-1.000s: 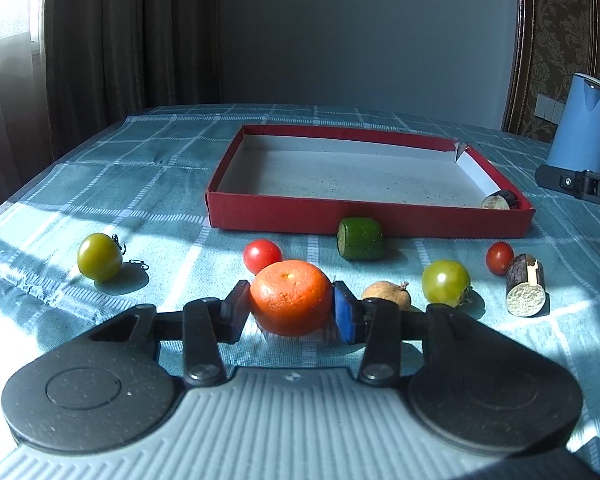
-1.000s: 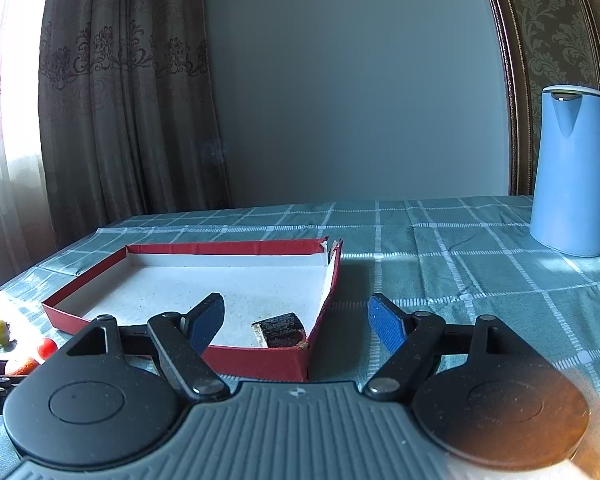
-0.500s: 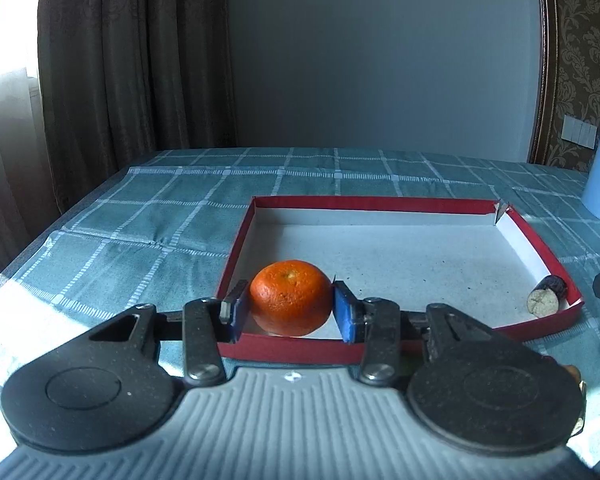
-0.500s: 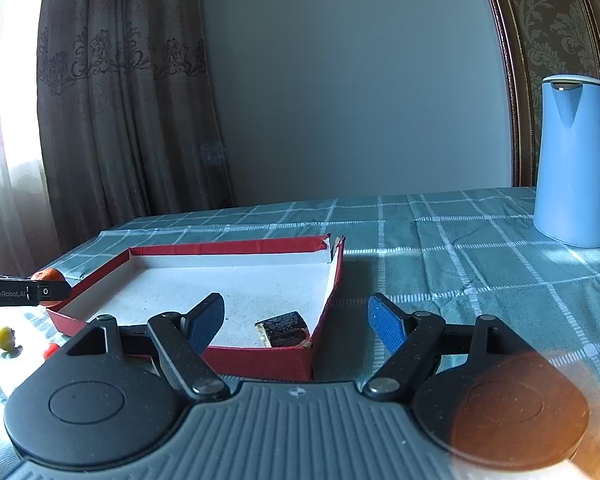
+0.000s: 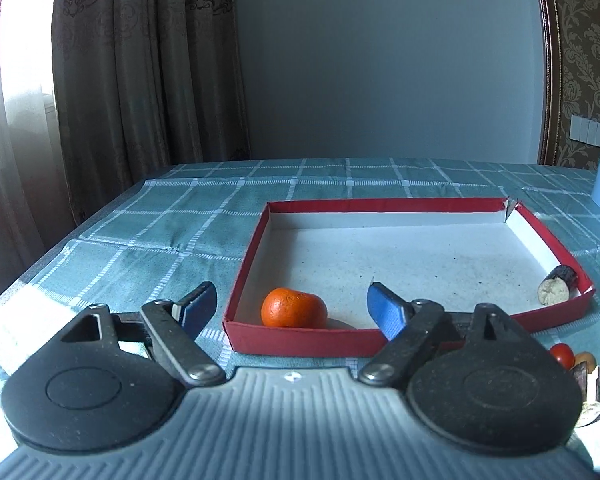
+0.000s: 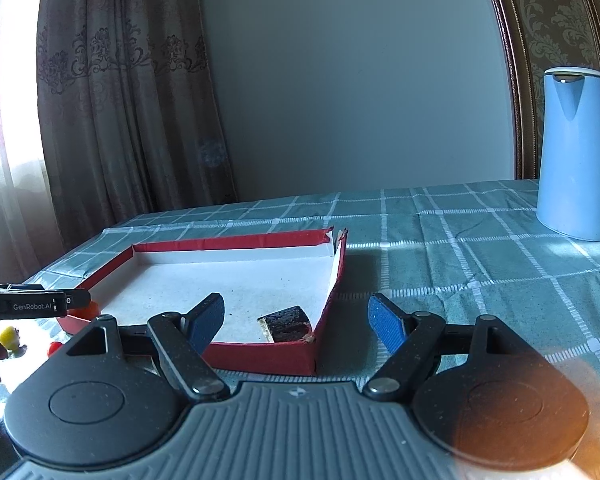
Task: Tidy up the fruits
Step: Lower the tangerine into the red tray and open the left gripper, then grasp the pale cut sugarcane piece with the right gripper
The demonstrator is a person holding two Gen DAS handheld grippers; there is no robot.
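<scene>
An orange mandarin (image 5: 294,307) lies inside the red box (image 5: 384,204), in its near left corner. My left gripper (image 5: 290,306) hangs over that corner with its jaws opening, both blue pads well clear of the fruit. A dark cut piece (image 5: 558,289) rests in the box's near right corner, also seen as the dark cut piece (image 6: 286,323) in the right wrist view. My right gripper (image 6: 298,322) stands open over the red box's (image 6: 236,242) near right corner, holding nothing. The left gripper's finger (image 6: 34,303) pokes in at the left edge there.
A red tomato (image 5: 562,355), a brown piece (image 5: 585,359) and a cut stub (image 5: 588,394) lie on the checked tablecloth right of the left gripper. A yellow-green tomato (image 6: 8,336) and a red tomato (image 6: 55,347) sit left of the box. A blue kettle (image 6: 576,152) stands far right.
The left gripper carried the mandarin from the tablecloth up over the box's near edge, then let it go; it now lies in the box. The right gripper kept still.
</scene>
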